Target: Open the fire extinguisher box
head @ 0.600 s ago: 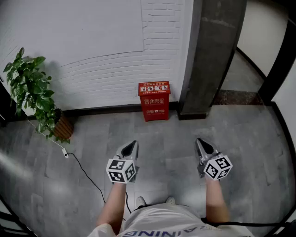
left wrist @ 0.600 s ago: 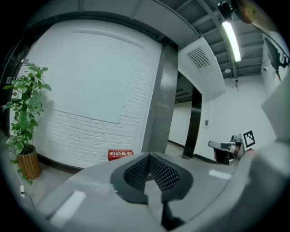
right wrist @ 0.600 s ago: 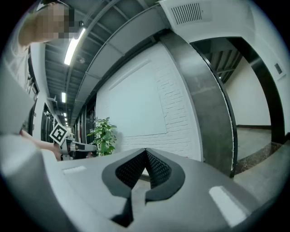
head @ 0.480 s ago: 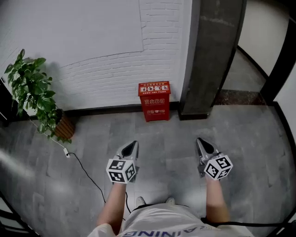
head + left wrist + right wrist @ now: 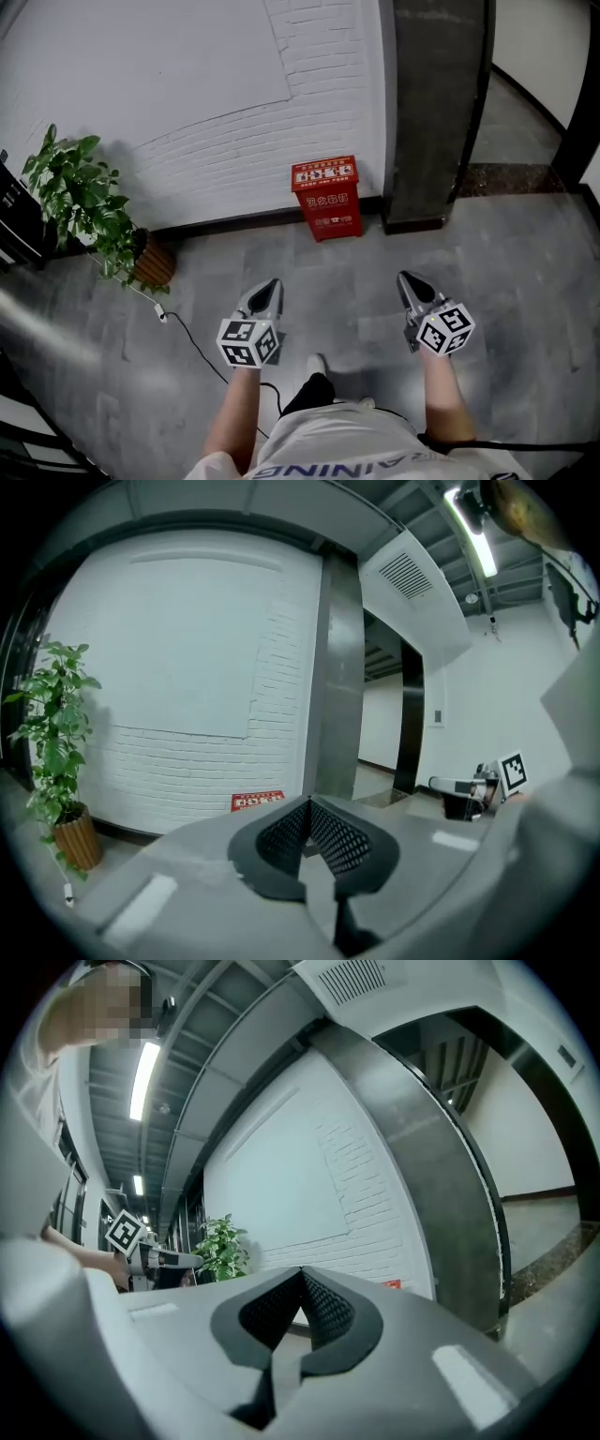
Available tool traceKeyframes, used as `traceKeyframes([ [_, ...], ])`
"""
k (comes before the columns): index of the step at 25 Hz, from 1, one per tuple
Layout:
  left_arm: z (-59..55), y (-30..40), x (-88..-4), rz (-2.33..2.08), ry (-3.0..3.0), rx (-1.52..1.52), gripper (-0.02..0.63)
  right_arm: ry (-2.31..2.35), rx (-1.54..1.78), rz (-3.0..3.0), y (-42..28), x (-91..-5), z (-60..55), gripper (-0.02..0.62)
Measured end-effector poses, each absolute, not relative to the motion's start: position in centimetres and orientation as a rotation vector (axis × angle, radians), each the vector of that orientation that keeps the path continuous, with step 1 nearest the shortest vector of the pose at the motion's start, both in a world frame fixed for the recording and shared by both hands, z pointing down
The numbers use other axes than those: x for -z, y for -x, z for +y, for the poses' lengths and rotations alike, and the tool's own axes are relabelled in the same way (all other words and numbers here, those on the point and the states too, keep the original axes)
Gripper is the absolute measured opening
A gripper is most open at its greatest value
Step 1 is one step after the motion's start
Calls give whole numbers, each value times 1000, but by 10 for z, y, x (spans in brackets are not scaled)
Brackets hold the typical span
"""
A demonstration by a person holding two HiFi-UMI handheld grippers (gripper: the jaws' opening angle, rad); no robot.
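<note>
A red fire extinguisher box (image 5: 327, 198) stands on the floor against the white brick wall, its lid down. My left gripper (image 5: 270, 287) and right gripper (image 5: 405, 281) hang side by side over the grey floor, well short of the box. Both are shut with nothing between the jaws. In the left gripper view the box's top label (image 5: 257, 802) shows just past the shut left gripper (image 5: 309, 802). A red corner of the box (image 5: 391, 1285) peeks beside the shut right gripper (image 5: 302, 1271) in the right gripper view.
A dark concrete pillar (image 5: 436, 103) rises just right of the box. A potted plant (image 5: 89, 208) in a wicker pot stands at the left wall, and a black cable (image 5: 192, 349) runs from it across the floor toward my feet. A doorway opens behind the pillar.
The view has shifted right and forward as I step: the box and plant now sit further right in the head view. One foot has swung ahead. Both grippers keep their pose.
</note>
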State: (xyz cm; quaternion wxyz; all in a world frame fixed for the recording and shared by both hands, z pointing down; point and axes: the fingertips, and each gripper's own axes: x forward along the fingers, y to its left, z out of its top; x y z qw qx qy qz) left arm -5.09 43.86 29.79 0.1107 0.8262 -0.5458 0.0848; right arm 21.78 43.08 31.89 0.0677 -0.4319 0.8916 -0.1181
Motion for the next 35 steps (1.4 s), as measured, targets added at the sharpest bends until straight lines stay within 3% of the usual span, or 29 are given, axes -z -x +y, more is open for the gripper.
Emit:
traceKeyframes([
  [10,319,58,-314,-1563,-2474,-238,6,1379,305,2734,-208,-314,325,5],
  [22,115,145,-311,-1541,-2514,-271,6,1490,304,2754,-128,-294,140,5],
  [35,-16,136,-348,-1474,-2446,-266,6,1474,364,2799,-121,-325,-11,5],
])
